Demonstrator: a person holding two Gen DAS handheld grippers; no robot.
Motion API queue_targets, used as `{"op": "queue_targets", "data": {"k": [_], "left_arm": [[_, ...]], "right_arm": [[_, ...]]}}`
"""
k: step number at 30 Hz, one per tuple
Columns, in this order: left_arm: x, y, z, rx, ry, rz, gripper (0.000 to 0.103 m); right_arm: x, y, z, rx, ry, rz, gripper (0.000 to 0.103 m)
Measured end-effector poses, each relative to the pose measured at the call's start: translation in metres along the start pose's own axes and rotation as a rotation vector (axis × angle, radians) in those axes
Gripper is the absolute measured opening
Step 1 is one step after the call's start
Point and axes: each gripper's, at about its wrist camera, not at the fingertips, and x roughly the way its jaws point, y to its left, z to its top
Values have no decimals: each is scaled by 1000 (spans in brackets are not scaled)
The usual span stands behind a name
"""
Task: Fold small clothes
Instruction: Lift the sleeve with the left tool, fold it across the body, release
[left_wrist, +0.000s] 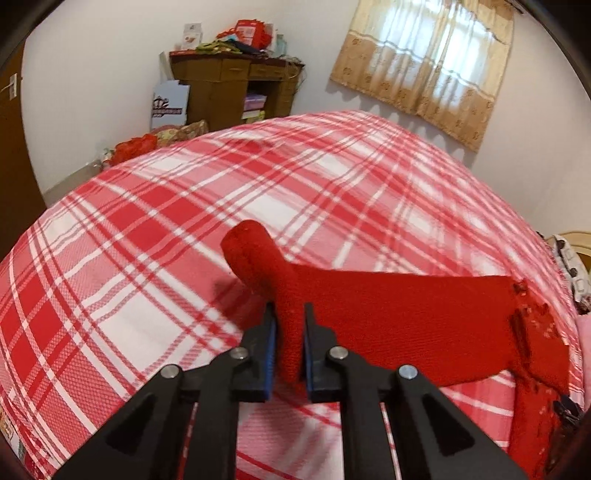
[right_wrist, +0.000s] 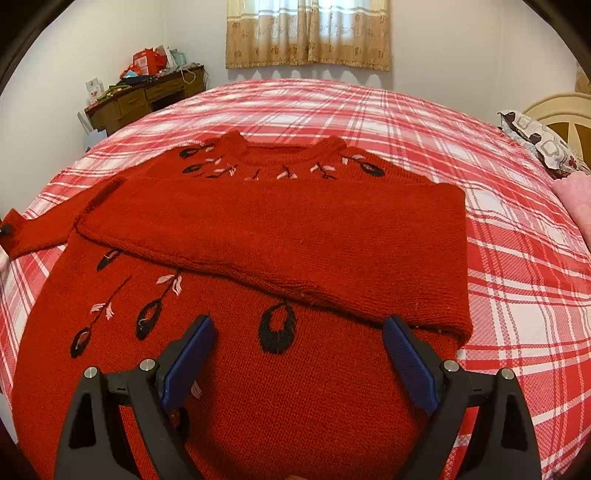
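Left gripper (left_wrist: 289, 317) pinches sweater sleeve (left_wrist: 369, 317); only right view shows right gripper (right_wrist: 297, 354) jaws spread over sweater (right_wrist: 258, 387).

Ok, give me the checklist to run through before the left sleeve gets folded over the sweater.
1. Left claw shut on the left sleeve: ok.
2. Right claw open, holding nothing: ok.
3. Right sleeve already folded across the sweater chest: ok.
4. Sweater lying flat on the plaid bedspread: ok.
5. Left cuff free of twist: cannot tell.
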Motion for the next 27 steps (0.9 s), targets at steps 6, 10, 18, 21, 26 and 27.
{"op": "queue_targets", "data": {"k": [6,10,18,21,26,27], "left_arm": [[-24,-41,9,47,-19,-99,13],[-39,-72,16,81,-32,-168,12],[-55,-128,32,105,-34,-301,12],[-58,-148,38,113,-39,-330,12],[-63,-175,41,136,-46,-363,12],[-64,-180,42,140,-47,-368,12]], "right_arm": [[-21,-11,4,74,-86,57,93],[-30,-18,13,95,-64,62,93],[-59,-49,23,216,-46,53,93],[-68,-53,17,217,-108,32,93],[-75,-66,11,256,-211,6,93],[-75,-68,11,270,-215,9,93]]}}
